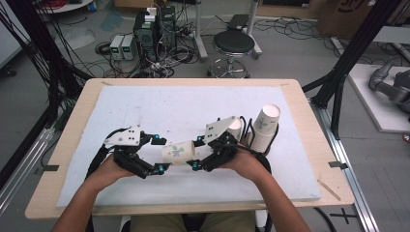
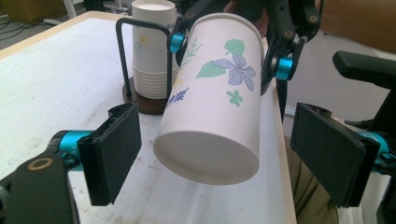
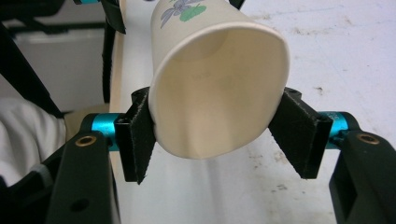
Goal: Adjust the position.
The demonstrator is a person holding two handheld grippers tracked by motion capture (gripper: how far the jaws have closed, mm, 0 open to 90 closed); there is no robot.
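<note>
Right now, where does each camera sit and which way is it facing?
High view: above the person's side, looking forward and down on the table; both forearms, left gripper and right gripper show.
Left gripper view: rides the left gripper, facing the paper cup bottom-first, between its open pads.
Right gripper view: rides the right gripper, looking into the cup's squeezed mouth.
Shared: the high view and left gripper view both show the cup stack in its black holder.
</note>
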